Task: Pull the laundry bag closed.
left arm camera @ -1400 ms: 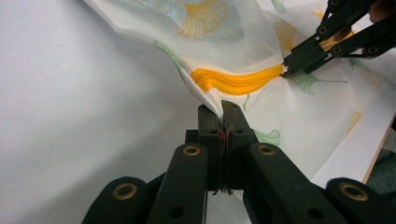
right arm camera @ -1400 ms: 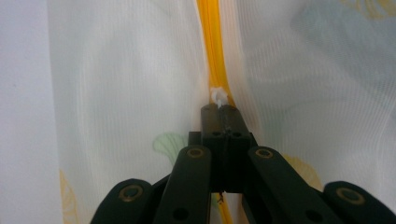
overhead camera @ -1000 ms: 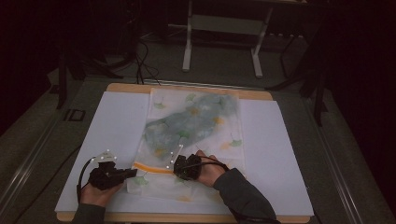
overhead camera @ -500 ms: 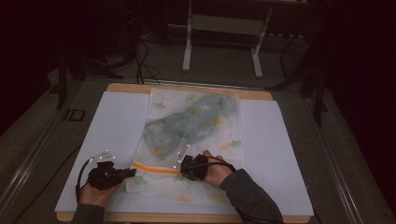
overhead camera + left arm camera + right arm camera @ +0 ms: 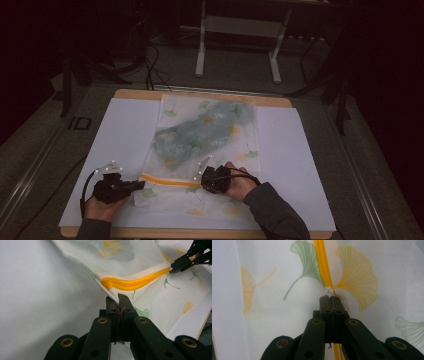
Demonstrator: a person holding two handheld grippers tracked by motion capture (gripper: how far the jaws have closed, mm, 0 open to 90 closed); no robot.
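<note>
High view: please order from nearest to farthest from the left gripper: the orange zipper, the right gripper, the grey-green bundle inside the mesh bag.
1. Orange zipper, just right of the left gripper.
2. Right gripper, at the zipper's other end.
3. Grey-green bundle, farther up the table.

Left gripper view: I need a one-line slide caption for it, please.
Left gripper shut on the mesh bag beside its orange zipper; right gripper pinches the zipper's far end.

From where I stand, nothing here carries writing, a label, a brand, a number or a sign that I can read.
</note>
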